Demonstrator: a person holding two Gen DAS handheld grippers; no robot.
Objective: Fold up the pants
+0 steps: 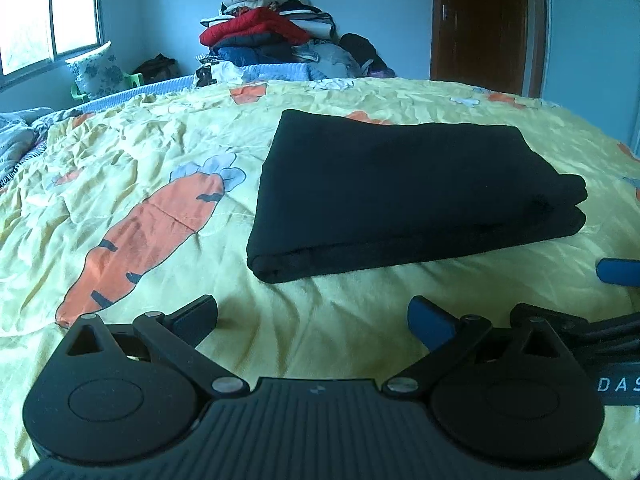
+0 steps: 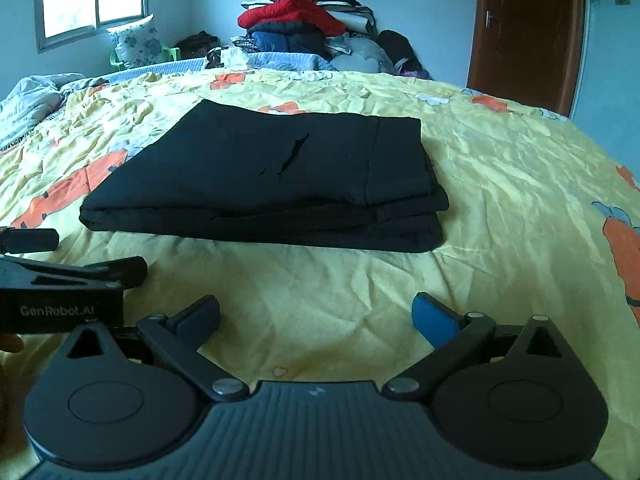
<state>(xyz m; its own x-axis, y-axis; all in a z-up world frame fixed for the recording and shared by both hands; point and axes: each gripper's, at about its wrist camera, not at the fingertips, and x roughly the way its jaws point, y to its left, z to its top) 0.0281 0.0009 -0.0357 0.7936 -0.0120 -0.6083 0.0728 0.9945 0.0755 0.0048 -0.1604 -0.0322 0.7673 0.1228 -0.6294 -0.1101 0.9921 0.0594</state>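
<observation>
Black pants (image 1: 408,188) lie folded into a flat stacked rectangle on the yellow carrot-print bedspread (image 1: 160,168). They also show in the right wrist view (image 2: 272,176), with a pocket slit on top. My left gripper (image 1: 314,320) is open and empty, a short way in front of the pants' near edge. My right gripper (image 2: 316,320) is open and empty, also just short of the near edge. The left gripper shows at the left of the right wrist view (image 2: 76,268), and a blue finger of the right gripper shows at the right edge of the left wrist view (image 1: 618,272).
A tall pile of clothes (image 1: 272,28) stands at the far side of the bed. A flowered pillow (image 1: 98,70) leans on a green chair under the window. A brown door (image 1: 480,20) is at the far right. A rumpled blanket (image 2: 32,100) lies at the left.
</observation>
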